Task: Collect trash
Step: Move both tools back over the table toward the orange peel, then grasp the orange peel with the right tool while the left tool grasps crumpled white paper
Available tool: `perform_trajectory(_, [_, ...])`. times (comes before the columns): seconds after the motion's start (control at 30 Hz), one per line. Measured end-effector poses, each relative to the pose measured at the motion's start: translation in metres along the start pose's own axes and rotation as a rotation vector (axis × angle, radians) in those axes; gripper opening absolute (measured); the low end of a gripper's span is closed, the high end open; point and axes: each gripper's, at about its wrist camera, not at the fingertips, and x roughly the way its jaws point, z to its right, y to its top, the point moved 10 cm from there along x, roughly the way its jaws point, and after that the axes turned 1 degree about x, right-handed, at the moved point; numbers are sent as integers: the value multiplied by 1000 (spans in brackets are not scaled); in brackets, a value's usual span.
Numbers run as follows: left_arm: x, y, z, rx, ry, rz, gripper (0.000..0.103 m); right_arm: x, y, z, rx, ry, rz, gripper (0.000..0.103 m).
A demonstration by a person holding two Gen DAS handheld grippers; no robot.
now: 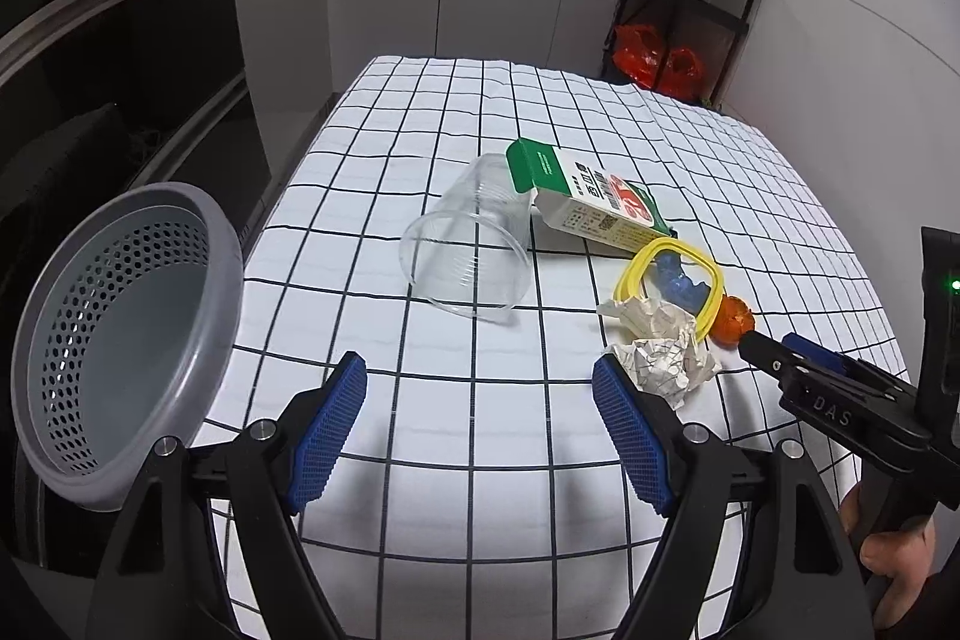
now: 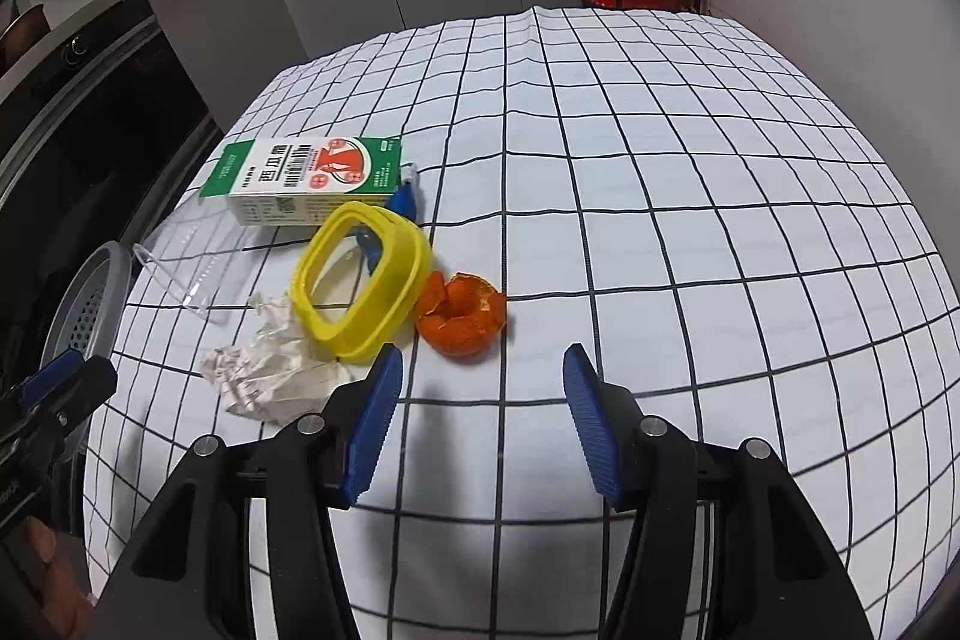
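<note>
Left hand-held gripper (image 1: 479,424), seen from its own wrist camera: blue-padded jaws spread wide, nothing between them, poised above the bench (image 1: 456,496) covered in a white cloth with a black grid. Ahead of the jaws lies a clear plastic cup (image 1: 468,244) on its side, mouth toward the camera. Beyond it, touching the cup's far end, rests a green-and-white cardboard carton (image 1: 591,208). Ahead and to the right sit a yellow rounded-square plastic ring (image 1: 714,289) with a blue crumpled scrap (image 1: 678,283) inside it, crumpled white paper (image 1: 660,346) just beside the right pad, and an orange fruit peel (image 1: 733,321). A grey perforated plastic basket (image 1: 120,340) stands tilted at the left, at the bench edge. The right hand-held gripper (image 1: 765,345) enters from the right, its tip at the peel.

Right hand-held gripper (image 2: 483,427), from its own camera: jaws wide apart and empty. The peel (image 2: 462,319) lies just ahead, slightly left of centre. The ring (image 2: 363,283) leans on the paper (image 2: 270,370) ahead-left; the carton (image 2: 309,178) and cup (image 2: 186,259) lie farther left. The basket (image 2: 90,304) shows at the far left.
</note>
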Motion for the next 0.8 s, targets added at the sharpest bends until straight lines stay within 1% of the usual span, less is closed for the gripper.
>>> perform_trajectory(0.2, [10,-4,6,9,4,-16,76,13,2,2,-22,14,-25,54])
perform_trajectory(0.57, [18,-9,11,17,8,-30,76,24,6,-6,-76,19,-33,52])
perform_trajectory(0.67, [20,-9,13,17,5,-31,76,25,7,-10,-105,11,-32,41])
perform_trajectory(0.7, [20,-9,14,18,3,-32,76,25,6,-11,-111,7,-31,40])
perform_trajectory(0.8, [21,-10,19,25,-1,-33,76,24,6,-11,-108,31,-34,30])
